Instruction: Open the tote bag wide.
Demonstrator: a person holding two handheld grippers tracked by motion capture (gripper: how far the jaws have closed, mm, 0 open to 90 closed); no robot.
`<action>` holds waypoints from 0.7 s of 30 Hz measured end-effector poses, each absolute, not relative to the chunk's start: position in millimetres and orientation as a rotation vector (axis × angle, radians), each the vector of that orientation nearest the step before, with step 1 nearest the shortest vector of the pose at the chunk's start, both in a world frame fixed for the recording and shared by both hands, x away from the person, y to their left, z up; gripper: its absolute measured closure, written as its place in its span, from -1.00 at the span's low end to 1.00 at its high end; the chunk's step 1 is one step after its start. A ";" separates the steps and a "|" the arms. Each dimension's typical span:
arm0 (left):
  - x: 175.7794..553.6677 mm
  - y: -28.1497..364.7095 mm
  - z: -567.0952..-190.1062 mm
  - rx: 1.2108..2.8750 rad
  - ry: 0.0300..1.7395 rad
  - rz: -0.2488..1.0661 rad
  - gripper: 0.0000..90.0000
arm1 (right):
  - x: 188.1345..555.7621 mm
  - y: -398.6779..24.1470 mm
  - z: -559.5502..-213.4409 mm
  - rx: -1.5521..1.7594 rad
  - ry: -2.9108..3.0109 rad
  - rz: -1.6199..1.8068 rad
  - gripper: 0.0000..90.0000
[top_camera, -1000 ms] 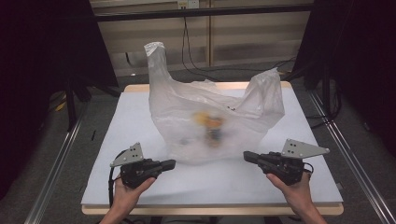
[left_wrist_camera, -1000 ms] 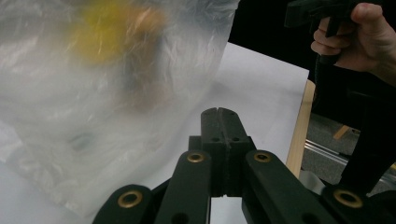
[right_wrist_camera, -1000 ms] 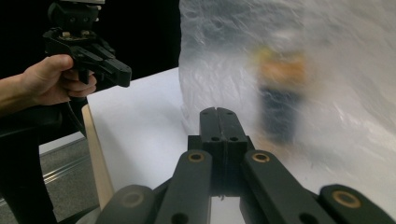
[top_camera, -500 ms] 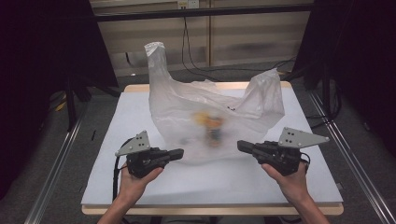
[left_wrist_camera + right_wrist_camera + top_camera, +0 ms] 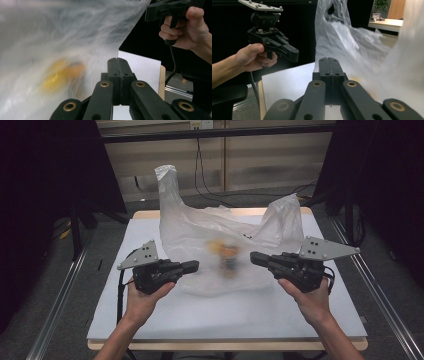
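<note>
A translucent white plastic bag stands crumpled on the white table, its two handles sticking up. Blurry yellow-orange items show through its front wall, and the yellow items also show in the left gripper view. My left gripper hovers at the bag's left front, jaws shut with nothing between them. My right gripper hovers at the bag's right front, also shut and empty. Both point inward at each other. The bag rises beside the right jaws.
The table's wooden edge runs along the front. Dark curtains flank both sides, and metal rails line the floor. Cables hang down the back wall. Bare tabletop lies in front of the bag.
Both hands have lifted their grippers up off the table and moved them closer to the bag. The jaws stay shut. The bag has not moved.
</note>
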State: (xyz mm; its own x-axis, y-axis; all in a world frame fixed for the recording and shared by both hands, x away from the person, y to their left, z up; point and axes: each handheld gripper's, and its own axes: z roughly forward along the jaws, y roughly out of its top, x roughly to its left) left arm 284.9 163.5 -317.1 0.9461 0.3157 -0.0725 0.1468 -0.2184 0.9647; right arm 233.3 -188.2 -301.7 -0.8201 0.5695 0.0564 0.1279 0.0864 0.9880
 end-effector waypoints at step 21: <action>340.6 145.6 -251.0 1.725 0.342 0.222 1.00 | 283.5 -173.7 -256.9 0.763 1.965 1.710 1.00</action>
